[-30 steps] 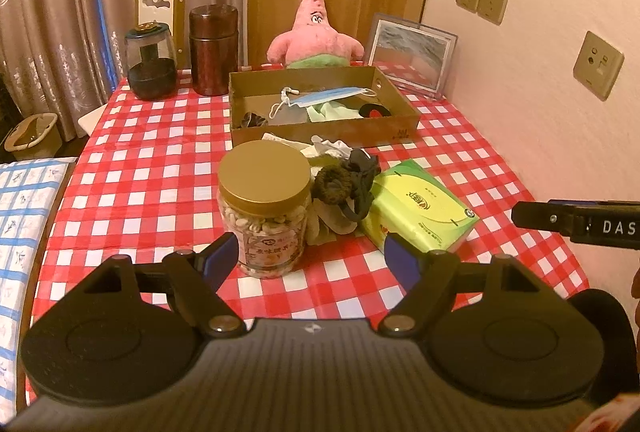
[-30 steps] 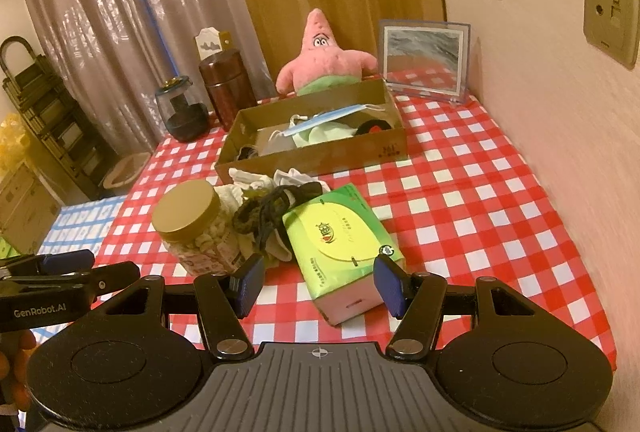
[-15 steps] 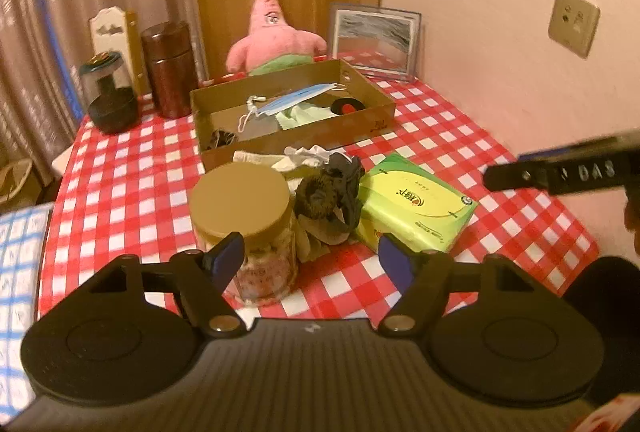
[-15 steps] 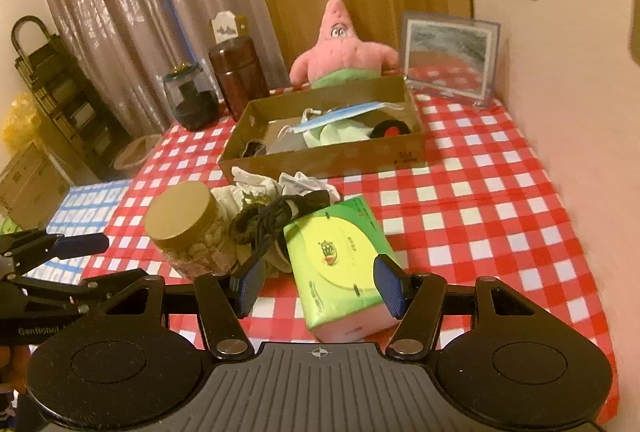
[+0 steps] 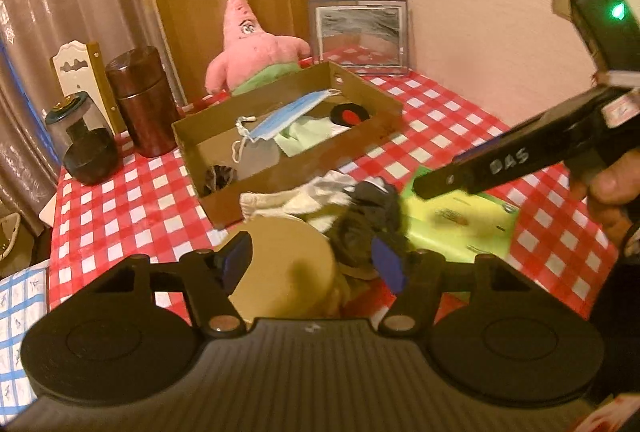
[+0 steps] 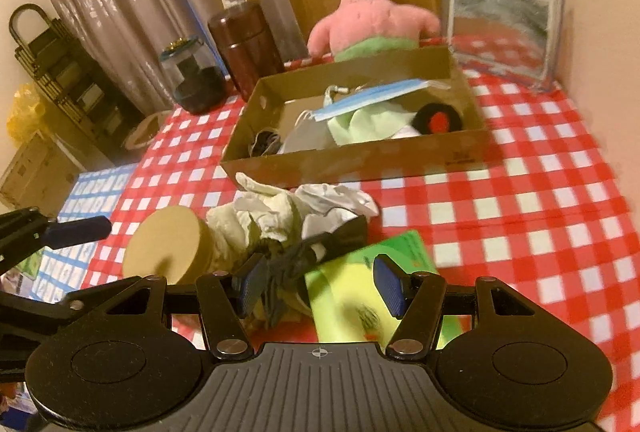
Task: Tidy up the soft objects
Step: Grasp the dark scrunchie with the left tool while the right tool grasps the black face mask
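A pile of soft things lies in front of the brown cardboard box [image 5: 304,167]: white crumpled cloths [image 5: 320,191] and a black knitted bundle [image 5: 368,228], next to a green tissue pack [image 5: 464,228]. The box holds a blue face mask [image 5: 292,115], a green cloth and a black-and-red piece. My left gripper [image 5: 312,264] hovers over the jar lid [image 5: 280,272] and the black bundle, its jaws closing with nothing pressed. My right gripper [image 6: 320,284] is open above the tissue pack [image 6: 360,296] and the black bundle [image 6: 296,260].
A pink star plush [image 5: 248,43] sits behind the box. A brown canister [image 5: 140,99], a dark glass jar [image 5: 84,143] and a framed picture [image 5: 360,35] stand at the back. The wall runs along the right. A hand [image 5: 612,183] holds the right gripper.
Both grippers have moved forward and lower toward the pile. The left gripper rolled and its jaws narrowed. The right gripper's finger now reaches across the left wrist view, over the tissue pack.
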Demonstrator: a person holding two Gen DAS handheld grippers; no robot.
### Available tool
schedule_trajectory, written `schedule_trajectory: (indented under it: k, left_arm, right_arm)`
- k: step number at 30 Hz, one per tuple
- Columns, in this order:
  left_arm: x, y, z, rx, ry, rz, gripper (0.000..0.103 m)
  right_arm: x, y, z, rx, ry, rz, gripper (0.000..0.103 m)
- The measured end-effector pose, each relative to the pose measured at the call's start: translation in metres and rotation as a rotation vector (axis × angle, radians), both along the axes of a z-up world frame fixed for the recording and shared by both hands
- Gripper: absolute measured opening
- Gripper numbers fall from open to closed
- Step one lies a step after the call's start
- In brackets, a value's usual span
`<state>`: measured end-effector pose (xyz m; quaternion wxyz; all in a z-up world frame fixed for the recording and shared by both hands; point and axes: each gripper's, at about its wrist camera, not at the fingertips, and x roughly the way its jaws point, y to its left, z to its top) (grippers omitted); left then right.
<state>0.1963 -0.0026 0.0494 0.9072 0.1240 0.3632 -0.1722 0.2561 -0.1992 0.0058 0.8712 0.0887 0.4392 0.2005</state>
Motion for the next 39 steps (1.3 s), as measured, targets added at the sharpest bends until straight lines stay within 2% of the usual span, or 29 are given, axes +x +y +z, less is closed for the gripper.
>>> schedule_trajectory:
  k: [9, 14, 16, 17, 19, 21, 24, 33, 39]
  left_arm:
    - [0.027, 0.02, -0.009, -0.026, 0.006, 0.018, 0.064]
    - [0.029, 0.021, -0.014, -0.042, 0.009, -0.003, 0.064]
    - [0.029, 0.02, -0.016, -0.055, 0.013, -0.015, 0.064]
    - [0.029, 0.019, -0.017, -0.056, 0.014, -0.019, 0.064]
    - [0.028, 0.016, -0.018, -0.058, 0.016, -0.025, 0.064]
    - [0.028, 0.013, -0.019, -0.055, 0.016, -0.033, 0.064]
    - [0.025, 0.006, -0.022, -0.044, 0.013, -0.049, 0.064]
    - [0.017, -0.023, -0.03, 0.002, -0.001, -0.122, 0.064]
    - [0.018, -0.041, -0.04, -0.013, 0.021, -0.154, 0.064]
  right_arm:
    - [0.054, 0.019, -0.033, -0.007, 0.069, -0.028, 0.06]
    - [0.064, 0.025, -0.045, -0.049, 0.084, -0.009, 0.059]
    - [0.064, 0.027, -0.048, -0.071, 0.083, -0.002, 0.048]
    - [0.063, 0.027, -0.049, -0.077, 0.084, 0.003, 0.038]
    - [0.061, 0.026, -0.05, -0.071, 0.081, 0.01, 0.03]
    - [0.058, 0.024, -0.048, -0.065, 0.073, 0.011, 0.017]
    - [0.055, 0.02, -0.042, -0.046, 0.056, 0.009, 0.011]
    - [0.045, 0.003, -0.019, 0.015, 0.011, 0.0, 0.01]
    - [0.033, -0.014, -0.015, 0.039, 0.002, -0.019, 0.01]
